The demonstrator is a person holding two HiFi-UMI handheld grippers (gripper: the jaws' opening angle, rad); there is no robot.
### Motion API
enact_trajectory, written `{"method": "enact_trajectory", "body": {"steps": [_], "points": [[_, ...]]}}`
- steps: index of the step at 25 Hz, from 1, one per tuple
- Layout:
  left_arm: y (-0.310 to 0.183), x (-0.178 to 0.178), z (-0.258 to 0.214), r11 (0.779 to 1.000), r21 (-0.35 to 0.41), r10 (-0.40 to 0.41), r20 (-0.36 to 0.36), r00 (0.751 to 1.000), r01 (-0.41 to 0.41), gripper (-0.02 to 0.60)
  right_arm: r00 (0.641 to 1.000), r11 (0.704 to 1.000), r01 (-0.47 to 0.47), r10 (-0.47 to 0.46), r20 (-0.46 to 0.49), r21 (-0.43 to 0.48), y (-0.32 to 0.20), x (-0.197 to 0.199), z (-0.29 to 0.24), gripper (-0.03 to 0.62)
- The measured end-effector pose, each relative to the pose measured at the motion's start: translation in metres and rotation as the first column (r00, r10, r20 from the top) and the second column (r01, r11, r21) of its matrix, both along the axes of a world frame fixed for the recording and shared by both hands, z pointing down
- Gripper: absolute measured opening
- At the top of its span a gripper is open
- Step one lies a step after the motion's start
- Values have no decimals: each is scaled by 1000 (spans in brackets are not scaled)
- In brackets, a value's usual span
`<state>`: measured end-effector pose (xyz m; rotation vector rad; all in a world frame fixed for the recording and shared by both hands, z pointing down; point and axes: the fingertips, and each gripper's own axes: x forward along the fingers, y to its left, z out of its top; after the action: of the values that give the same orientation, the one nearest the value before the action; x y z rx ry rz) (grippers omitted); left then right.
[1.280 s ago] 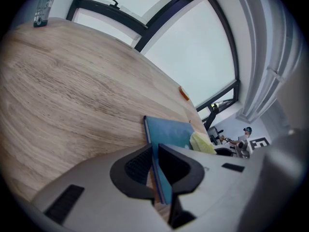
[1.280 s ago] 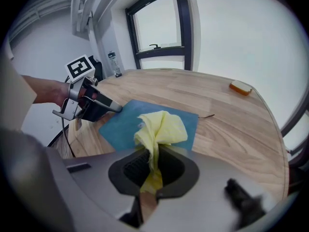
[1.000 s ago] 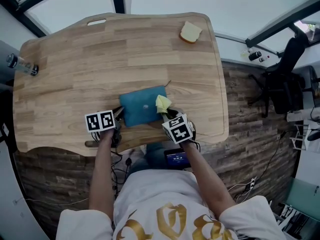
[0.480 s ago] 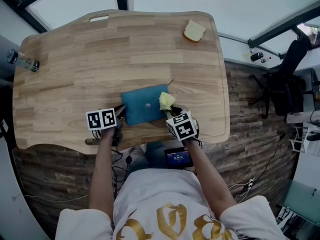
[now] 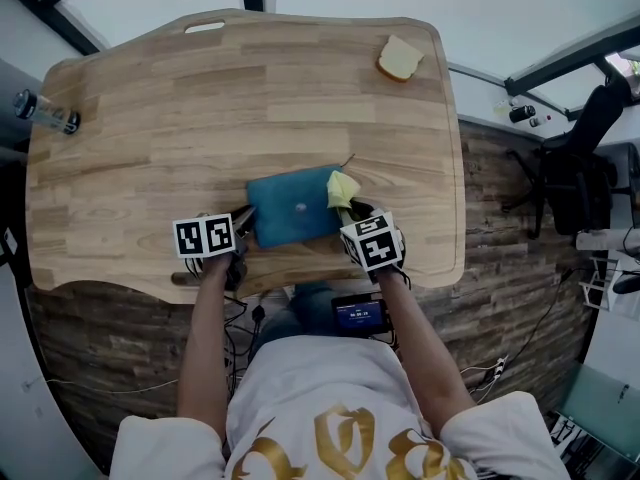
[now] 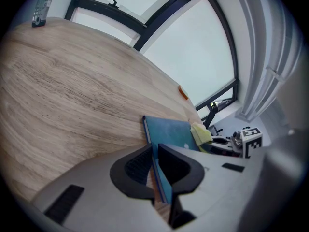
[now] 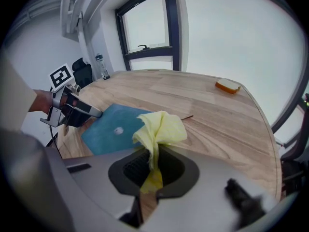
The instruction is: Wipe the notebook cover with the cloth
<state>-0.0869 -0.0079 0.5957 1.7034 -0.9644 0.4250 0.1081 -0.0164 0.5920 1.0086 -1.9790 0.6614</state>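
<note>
Wiping is judged to be under way on the flat teal rectangular notebook [image 5: 295, 208], which is laid closed on the pale wooden table [image 5: 150, 118], close to its near edge. Its left edge is clamped between the closed jaws of the left gripper [image 5: 243, 226], so the cover is held steady. The crumpled yellow cloth [image 5: 342, 188] is pinched between the closed jaws of the right gripper [image 5: 352, 208], and its loose bunch is set over the far right corner of the cover. Whether it presses there cannot be settled.

Compared with a second ago, the cloth has been carried along the right edge of the cover, from about the middle toward the far corner, while the notebook and the left gripper have been kept in place. A stroke along the right margin is thus taken as nearly finished. Most of the cover to the left is judged unwiped, so a return sweep across it is likely called for.

No title or brand can be read on the cover; only a small pale round mark [image 5: 300, 207] is seen at its centre. Only black-and-white square patterns are borne by the marker cubes [image 5: 205, 236]. A small device with a lit screen [image 5: 357, 313] is seen below the near table edge, its figures too small to be read. Farther off, a pale slab like a bread slice or sponge [image 5: 400, 58] is left at the far right corner, and a clear bottle [image 5: 40, 113] at the left edge.
</note>
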Motion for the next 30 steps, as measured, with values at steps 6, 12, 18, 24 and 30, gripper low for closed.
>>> {"method": "enact_trajectory", "body": {"steps": [6, 12, 18, 24, 30], "points": [[0, 0, -1, 1000, -5, -2, -1, 1000, 2, 48, 1000, 1000, -12, 12, 0, 0, -12, 1, 0, 38], [-1, 1, -1, 1000, -10, -1, -12, 1000, 0, 48, 1000, 1000, -28, 28, 1, 3, -26, 2, 1, 38], [-2, 2, 0, 1000, -10, -1, -11, 1000, 1, 48, 1000, 1000, -11, 11, -7, 8, -37, -5, 0, 38], [-1, 0, 0, 1000, -11, 0, -11, 1000, 0, 48, 1000, 1000, 23, -23, -8, 8, -39, -20, -2, 38], [-2, -1, 0, 1000, -14, -1, -16, 1000, 1, 48, 997, 997, 72, -72, 4, 9, -35, -43, -1, 38]]}}
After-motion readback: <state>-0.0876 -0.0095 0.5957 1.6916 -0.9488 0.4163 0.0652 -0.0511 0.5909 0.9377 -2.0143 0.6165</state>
